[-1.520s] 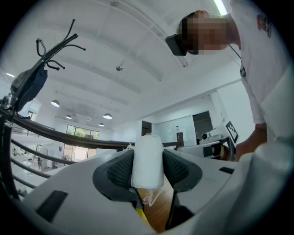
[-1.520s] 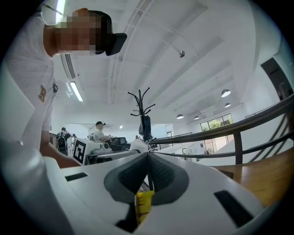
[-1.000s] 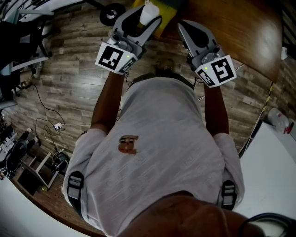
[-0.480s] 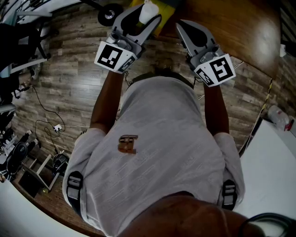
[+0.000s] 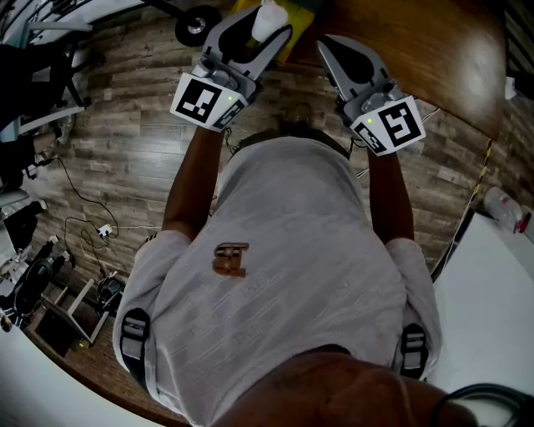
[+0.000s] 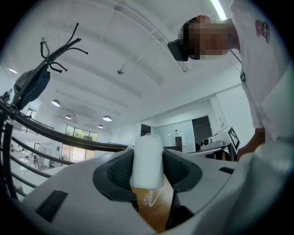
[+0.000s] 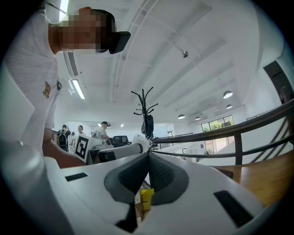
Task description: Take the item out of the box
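Right gripper view: jaws together | left gripper view: white item (image 6: 147, 160) clamped

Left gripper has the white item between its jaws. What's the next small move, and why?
Probably carry the white item sideways, away from the yellow box, and lower it toward the wooden table. The left gripper clamps it on both sides, so it looks lifted out; the right gripper is shut and empty.

Item (image 5: 269, 20) in left hand-held gripper (image 5: 254, 32)
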Motion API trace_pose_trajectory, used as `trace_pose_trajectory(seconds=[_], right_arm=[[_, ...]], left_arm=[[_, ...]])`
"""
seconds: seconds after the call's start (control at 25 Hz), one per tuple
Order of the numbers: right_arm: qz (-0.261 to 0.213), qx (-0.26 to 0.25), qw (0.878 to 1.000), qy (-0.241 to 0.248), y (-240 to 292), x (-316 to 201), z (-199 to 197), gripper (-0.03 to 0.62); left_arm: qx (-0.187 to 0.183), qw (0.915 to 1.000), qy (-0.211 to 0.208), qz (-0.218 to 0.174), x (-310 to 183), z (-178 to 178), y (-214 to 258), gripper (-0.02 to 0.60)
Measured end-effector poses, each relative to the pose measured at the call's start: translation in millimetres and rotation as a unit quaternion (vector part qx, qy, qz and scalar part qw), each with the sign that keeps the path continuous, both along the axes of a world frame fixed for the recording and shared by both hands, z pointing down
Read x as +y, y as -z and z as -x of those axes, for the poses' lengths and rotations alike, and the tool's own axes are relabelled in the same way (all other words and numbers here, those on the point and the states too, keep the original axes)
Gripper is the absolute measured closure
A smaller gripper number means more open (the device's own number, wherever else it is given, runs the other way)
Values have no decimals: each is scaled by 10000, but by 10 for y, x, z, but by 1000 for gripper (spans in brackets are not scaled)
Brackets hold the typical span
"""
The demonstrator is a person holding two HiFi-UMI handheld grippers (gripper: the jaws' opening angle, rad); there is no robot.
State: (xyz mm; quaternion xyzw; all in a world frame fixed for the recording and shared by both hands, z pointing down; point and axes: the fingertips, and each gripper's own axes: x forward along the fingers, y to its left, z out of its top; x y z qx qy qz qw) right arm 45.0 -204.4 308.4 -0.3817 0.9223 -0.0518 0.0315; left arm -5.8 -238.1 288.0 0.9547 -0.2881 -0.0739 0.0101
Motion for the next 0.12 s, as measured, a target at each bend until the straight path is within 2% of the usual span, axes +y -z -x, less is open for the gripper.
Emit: trace_pose_trajectory(seconds=[0.12], right_arm=[[3, 0, 10000, -2, -8, 2, 3, 563]], left_arm=[[-5, 10000, -3, 4, 4, 6, -11, 374]])
